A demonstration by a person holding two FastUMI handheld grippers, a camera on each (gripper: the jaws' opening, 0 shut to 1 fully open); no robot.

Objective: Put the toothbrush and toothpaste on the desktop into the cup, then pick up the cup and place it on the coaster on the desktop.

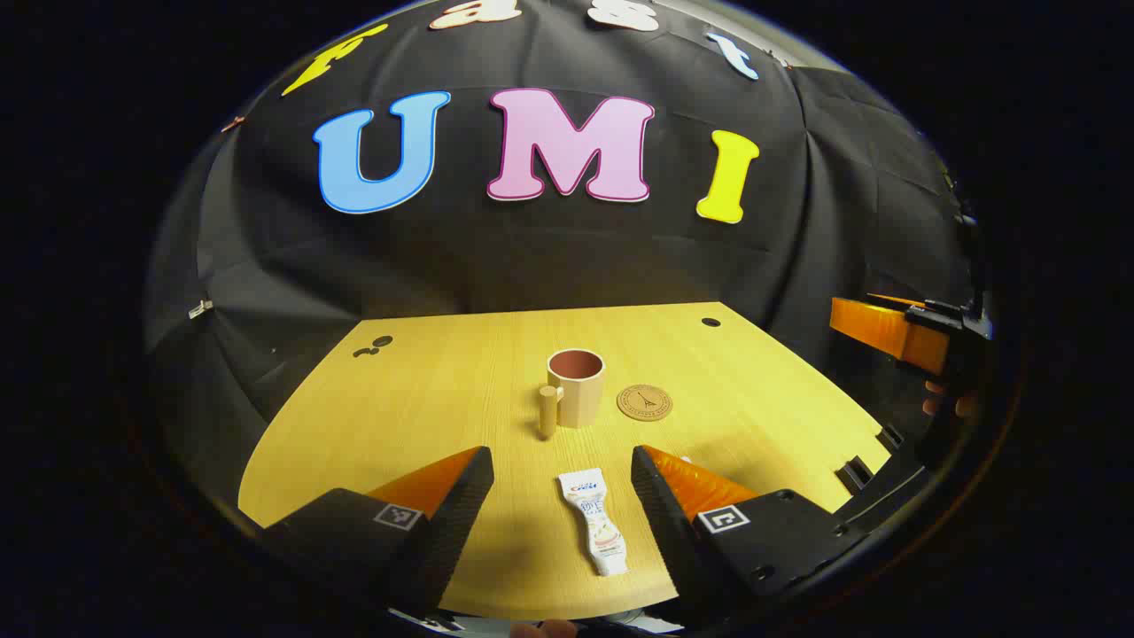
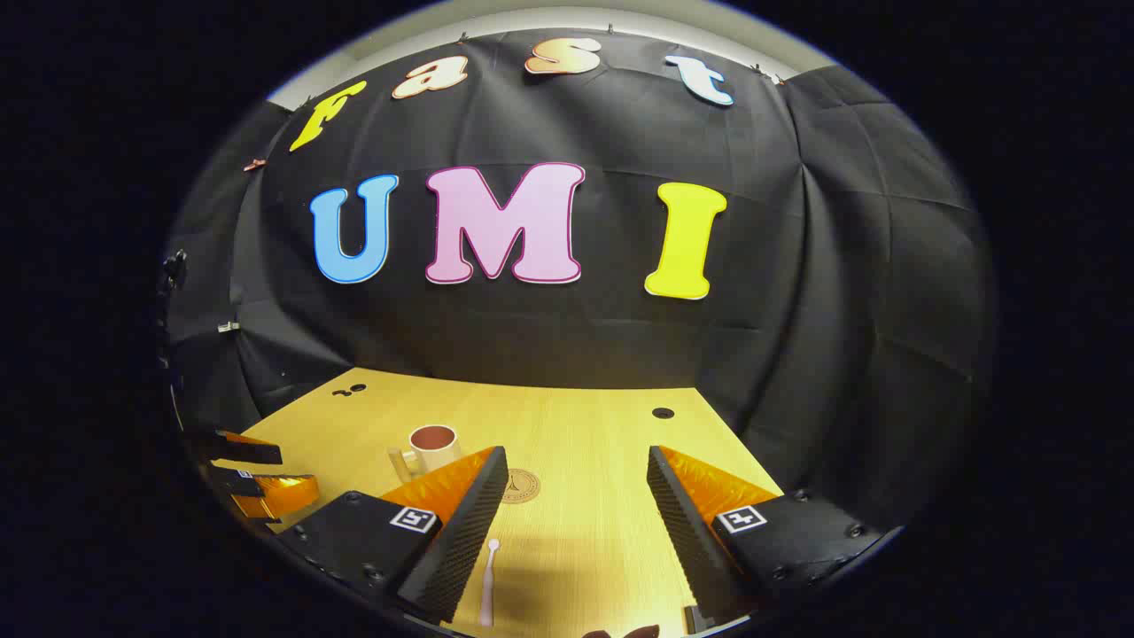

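Observation:
A small white toothpaste tube (image 1: 595, 523) lies on the wooden desktop (image 1: 443, 390) between the open fingers of my left gripper (image 1: 562, 470), which hovers just above it. Behind it stands a tan cup (image 1: 574, 385) with its handle toward me, and a round cork coaster (image 1: 644, 402) lies just right of the cup. In the right gripper view a pale toothbrush (image 2: 488, 580) lies near the front edge, close to the left finger of my open right gripper (image 2: 576, 478). The cup (image 2: 432, 447) and coaster (image 2: 521, 486) sit beyond it.
The right gripper (image 1: 895, 332) and the hand holding it show at the far right of the left gripper view. The left gripper (image 2: 257, 478) shows at the left edge of the right gripper view. Cable holes (image 1: 710, 322) mark the desktop's back corners.

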